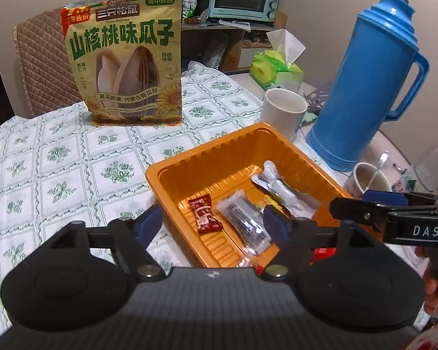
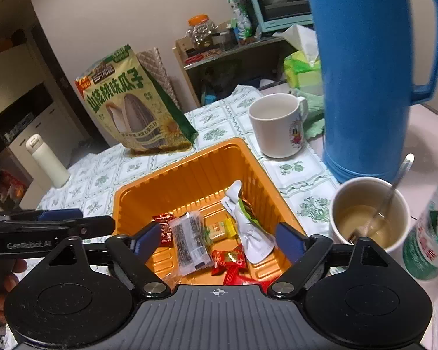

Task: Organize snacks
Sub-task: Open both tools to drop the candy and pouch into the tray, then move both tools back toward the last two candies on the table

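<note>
We hold both tools over the near end of the shallow orange ribbed plastic tray (image 2: pixel 189 175), and nearly every small snack already lies inside it. The right gripper (image 2: pixel 216 240) has its jaws spread wide and carries nothing; straight ahead of it and just below sits the clear-wrapped dark seed bar (image 2: pixel 189 240), its long axis running nearly along our line of reach, tilted a little to the left at the far end. Just right of that bar lies the white crinkled foil packet (image 2: pixel 248 230), also lengthwise away from us, and the red foil candies (image 2: pixel 229 258) rest closest to the palm.

The left gripper (image 1: pixel 213 224) is likewise released and empty, straddling the tray's near left wall (one blue pad outside the wall, one over the tray floor). In front of it lie the dark red wrapped candy (image 1: pixel 203 213) and the same seed bar.

The one snack outside the tray is the tall yellow-green sunflower seed bag (image 1: pixel 125 67), standing upright on the green-patterned tablecloth (image 1: pixel 58 160), well beyond the tray and ahead-left of both tools. We judge the left gripper nearer to it, with a clear forward path.
</note>
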Tool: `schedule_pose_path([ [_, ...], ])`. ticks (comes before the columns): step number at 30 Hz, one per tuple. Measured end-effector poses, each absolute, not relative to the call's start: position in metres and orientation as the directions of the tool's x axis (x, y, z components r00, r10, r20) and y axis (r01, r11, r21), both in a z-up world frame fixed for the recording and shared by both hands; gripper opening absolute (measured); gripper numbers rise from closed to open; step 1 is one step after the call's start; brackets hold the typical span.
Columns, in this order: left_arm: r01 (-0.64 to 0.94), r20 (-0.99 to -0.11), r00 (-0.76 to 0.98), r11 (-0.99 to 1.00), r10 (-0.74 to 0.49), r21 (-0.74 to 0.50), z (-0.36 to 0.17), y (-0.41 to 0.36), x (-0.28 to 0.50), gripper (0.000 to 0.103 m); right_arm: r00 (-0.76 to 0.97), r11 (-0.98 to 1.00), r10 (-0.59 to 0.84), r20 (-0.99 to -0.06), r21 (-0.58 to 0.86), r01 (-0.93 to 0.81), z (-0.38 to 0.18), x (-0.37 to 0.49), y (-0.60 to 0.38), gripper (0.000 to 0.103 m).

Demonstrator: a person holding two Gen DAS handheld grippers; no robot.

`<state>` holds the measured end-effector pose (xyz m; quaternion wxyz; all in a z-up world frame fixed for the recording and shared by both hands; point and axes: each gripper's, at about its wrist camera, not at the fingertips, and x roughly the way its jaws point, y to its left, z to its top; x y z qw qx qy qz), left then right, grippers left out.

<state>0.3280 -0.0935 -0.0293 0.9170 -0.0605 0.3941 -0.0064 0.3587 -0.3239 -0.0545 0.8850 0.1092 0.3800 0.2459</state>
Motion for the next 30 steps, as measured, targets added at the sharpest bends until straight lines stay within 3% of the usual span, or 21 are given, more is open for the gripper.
schedule_pose_path([
  [9,-0.034,-0.711,0.701,0.992,-0.061,-0.118,-0.013,-0.090,0.287,0.085,0.642,0.861,0.503,-0.579,0.399,-0.315,-0.038,0.322,-0.336,0.089],
  [30,-0.089,-0.730,0.680,0.981,-0.066,-0.172,-0.012,-0.047,0.179,0.085,0.616,0.847,0.525,-0.587,0.429,-0.313,-0.024,0.222,-0.321,0.089],
])
